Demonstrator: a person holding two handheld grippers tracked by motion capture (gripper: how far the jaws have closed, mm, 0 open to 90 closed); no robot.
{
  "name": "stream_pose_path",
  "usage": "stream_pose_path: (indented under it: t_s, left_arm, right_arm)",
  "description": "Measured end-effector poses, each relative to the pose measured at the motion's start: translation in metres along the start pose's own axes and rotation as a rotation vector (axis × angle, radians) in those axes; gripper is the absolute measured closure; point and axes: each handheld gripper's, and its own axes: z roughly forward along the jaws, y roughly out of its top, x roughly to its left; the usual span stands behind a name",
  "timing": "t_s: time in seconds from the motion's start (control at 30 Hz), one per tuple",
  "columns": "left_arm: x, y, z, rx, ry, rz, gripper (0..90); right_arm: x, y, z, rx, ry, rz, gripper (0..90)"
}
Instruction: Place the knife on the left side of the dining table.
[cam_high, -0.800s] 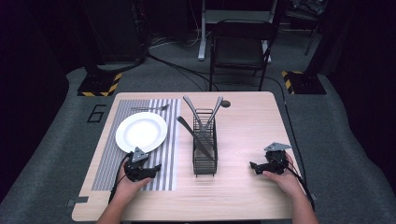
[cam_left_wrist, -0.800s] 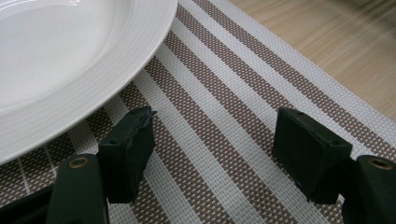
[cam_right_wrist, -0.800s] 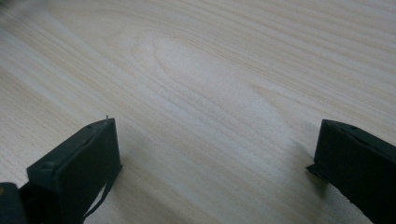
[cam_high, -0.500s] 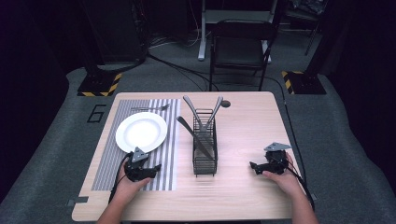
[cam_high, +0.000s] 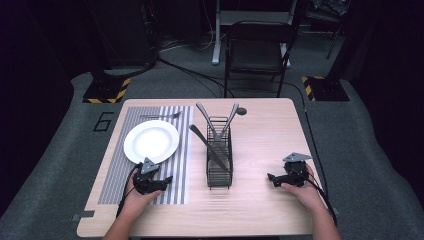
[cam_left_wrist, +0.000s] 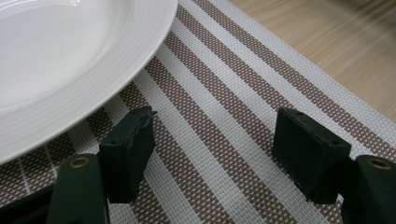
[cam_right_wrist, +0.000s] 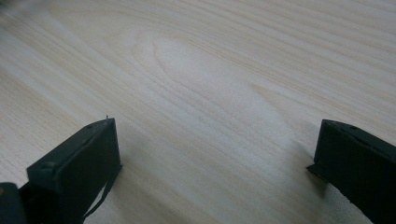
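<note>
the left gripper (cam_high: 167, 178) rests on the striped placemat (cam_high: 176, 170), jaws wide apart with nothing between them, the white plate (cam_high: 151, 141) just beside it at 11 o'clock. the right gripper (cam_high: 270, 177) rests on the bare wooden table (cam_high: 260, 135), jaws apart and empty, at 3 o'clock from the wire cutlery basket (cam_high: 219, 165).

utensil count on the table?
4: a fork lies on the striped mat beyond the plate; three stand in the wire caddy. More may be hidden inside.
</note>
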Motion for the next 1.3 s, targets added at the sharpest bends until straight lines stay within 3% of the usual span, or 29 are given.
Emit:
stream_pose_path:
  t_s: [0.23, 0.33, 0.5, 0.63, 0.8, 1.07, 1.3]
  left_arm:
    - [0.001, 0.000, -0.001, 0.001, 0.005, -0.005, 30.4]
    - [0.002, 0.000, -0.003, 0.001, 0.016, -0.015, 36.7]
    - [-0.002, 0.006, -0.015, -0.005, 0.020, -0.063, 43.8]
    - [-0.002, 0.018, -0.027, -0.025, 0.001, -0.136, 46.4]
    - [-0.004, 0.032, -0.036, -0.020, -0.010, -0.178, 50.7]
    - [-0.008, 0.050, -0.045, -0.007, -0.022, -0.166, 52.7]
    - [-0.009, 0.066, -0.051, -0.024, -0.023, -0.166, 52.7]
  right_arm:
    - [0.000, 0.000, 0.000, 0.000, 0.000, 0.000, 0.0]
    - [0.000, 0.000, 0.000, 0.000, -0.001, 0.000, 0.0]
    - [0.000, 0.000, 0.000, 0.000, 0.000, 0.000, 0.0]
    - [0.000, 0.000, 0.000, 0.000, 0.000, 0.000, 0.0]
    - [0.000, 0.000, 0.000, 0.000, 0.000, 0.001, 0.0]
    - [0.000, 0.000, 0.000, 0.000, 0.000, 0.000, 0.0]
    - [0.000, 0.000, 0.000, -0.003, -0.001, -0.005, 0.0]
